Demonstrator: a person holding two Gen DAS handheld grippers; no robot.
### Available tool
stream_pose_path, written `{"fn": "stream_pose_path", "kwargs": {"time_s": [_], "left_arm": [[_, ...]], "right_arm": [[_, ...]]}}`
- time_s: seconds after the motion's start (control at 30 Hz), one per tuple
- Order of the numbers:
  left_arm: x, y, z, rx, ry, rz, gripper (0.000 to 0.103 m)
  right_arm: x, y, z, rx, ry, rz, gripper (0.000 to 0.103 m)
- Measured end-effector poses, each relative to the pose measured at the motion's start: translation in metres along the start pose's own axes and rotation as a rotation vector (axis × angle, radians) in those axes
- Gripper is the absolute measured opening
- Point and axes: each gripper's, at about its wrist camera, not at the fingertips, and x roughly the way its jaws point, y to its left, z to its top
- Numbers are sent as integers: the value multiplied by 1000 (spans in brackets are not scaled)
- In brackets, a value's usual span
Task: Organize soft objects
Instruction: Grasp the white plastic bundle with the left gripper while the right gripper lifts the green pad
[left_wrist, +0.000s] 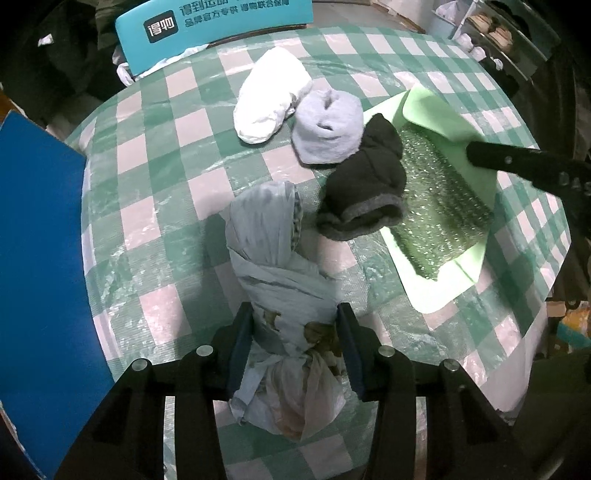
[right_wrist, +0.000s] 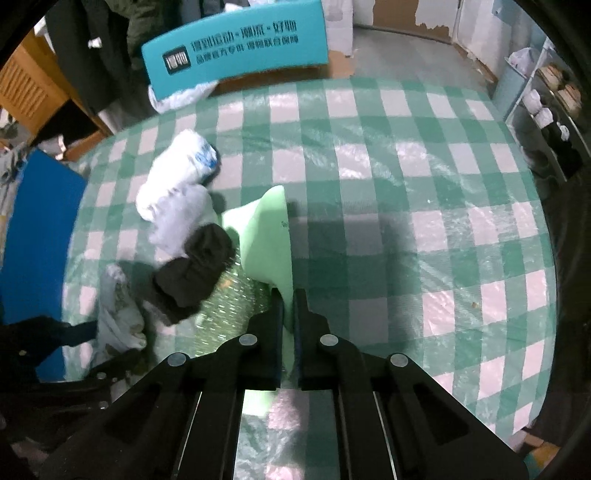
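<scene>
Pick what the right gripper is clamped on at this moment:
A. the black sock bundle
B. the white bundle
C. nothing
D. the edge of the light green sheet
D: the right gripper has its jaws nearly together with the lifted edge of the light green sheet pinched between them, while the black sock bundle lies to its left, untouched.

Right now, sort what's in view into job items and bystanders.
Job: tied cloth bundle in the left gripper; green mat pinched by the right gripper; black sock; grey sock roll; white bundle; sparkly green roll.

Bystanders: teal box; blue board; shoe rack.
</scene>
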Motion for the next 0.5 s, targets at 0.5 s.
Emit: {"fn": "stream_pose_path", "kwargs": {"time_s": [0.5], "left_arm": [[-24, 6, -5, -18, -50, 4, 43]], "right_arm": [[-48, 19, 4, -21, -98, 74, 3]]}}
